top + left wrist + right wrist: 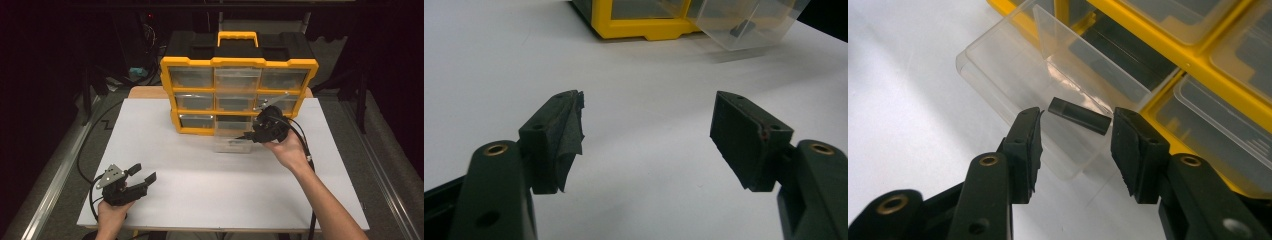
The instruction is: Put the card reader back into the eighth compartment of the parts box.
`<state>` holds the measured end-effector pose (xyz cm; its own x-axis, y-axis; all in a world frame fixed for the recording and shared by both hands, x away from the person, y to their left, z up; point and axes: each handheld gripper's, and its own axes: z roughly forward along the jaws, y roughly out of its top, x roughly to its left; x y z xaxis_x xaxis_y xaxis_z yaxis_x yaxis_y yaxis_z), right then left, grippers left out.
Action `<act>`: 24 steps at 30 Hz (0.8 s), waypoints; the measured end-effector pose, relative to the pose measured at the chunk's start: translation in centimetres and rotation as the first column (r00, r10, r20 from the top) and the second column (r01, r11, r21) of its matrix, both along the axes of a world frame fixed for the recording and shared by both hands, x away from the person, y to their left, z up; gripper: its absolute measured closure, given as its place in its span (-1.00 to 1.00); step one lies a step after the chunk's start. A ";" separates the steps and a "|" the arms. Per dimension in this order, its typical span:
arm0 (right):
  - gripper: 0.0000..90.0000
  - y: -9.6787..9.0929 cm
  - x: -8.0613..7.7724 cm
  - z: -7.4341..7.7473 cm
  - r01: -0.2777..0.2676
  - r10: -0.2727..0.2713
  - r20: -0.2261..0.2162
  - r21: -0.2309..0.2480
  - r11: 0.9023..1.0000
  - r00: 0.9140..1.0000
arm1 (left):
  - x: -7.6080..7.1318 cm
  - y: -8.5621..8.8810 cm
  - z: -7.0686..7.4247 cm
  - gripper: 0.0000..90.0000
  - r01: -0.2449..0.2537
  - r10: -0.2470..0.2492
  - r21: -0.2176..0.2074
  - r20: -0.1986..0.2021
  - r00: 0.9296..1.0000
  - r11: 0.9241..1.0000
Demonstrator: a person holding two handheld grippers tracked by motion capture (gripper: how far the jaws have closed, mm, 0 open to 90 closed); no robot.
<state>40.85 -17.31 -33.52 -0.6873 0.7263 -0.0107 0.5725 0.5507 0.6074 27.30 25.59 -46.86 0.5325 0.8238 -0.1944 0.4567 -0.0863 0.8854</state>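
Yellow plastic frames a drawer organiser (239, 95) that stands upright at the far edge of the white table (210, 190), its carry handle (238, 38) on top. It holds three rows of clear drawers. The bottom middle drawer (231, 142) is pulled out of the frame and sits on the table just in front of the organiser, its front end toward the person.

In the right gripper view a small black rectangular piece (1079, 115) lies flat on that drawer's clear floor, near a transparent divider wall. The right gripper (1075, 140) hovers over the drawer's open top with its jaws parted, one on each side of the black piece and not touching it. In the high view the right hand (289, 150) holds this gripper just beside the organiser's lower right corner.

The left gripper (141, 177) rests well away from the organiser, near the table's front left corner, jaws spread wide with nothing between them. Bare white tabletop stretches between it and the pulled-out drawer, and more open surface lies to the right of the right forearm (330, 205).
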 end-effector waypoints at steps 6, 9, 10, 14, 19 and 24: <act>0.21 -0.7 -0.7 0.0 0.008 -0.009 0.008 0.019 1.000 1.000 | 0.0 0.0 0.0 -0.33 -0.003 0.003 -0.001 -0.002 1.000 1.000; 0.21 -1.4 -1.1 -0.1 0.017 -0.017 0.017 0.028 0.999 1.000 | 0.0 0.0 0.0 -0.33 -0.004 0.004 -0.001 -0.003 1.000 1.000; 0.21 -1.5 -1.2 -0.1 0.019 -0.019 0.015 0.030 0.999 1.000 | 0.0 0.0 0.0 -0.33 -0.005 0.005 -0.002 -0.002 1.000 1.000; 0.19 -2.2 -1.6 -0.4 0.024 -0.024 0.018 0.039 0.999 1.000 | 0.0 0.0 0.0 -0.33 -0.006 0.006 -0.002 -0.002 1.000 1.000; 0.17 -2.7 -2.1 -0.7 0.030 -0.031 0.020 0.049 0.998 0.999 | 0.0 0.0 0.0 -0.33 -0.006 0.006 -0.002 -0.002 1.000 1.000; 0.15 -3.3 -2.6 -1.0 0.032 -0.034 0.026 0.059 0.998 0.999 | 0.0 0.0 0.0 -0.33 -0.006 0.006 -0.002 -0.002 1.000 1.000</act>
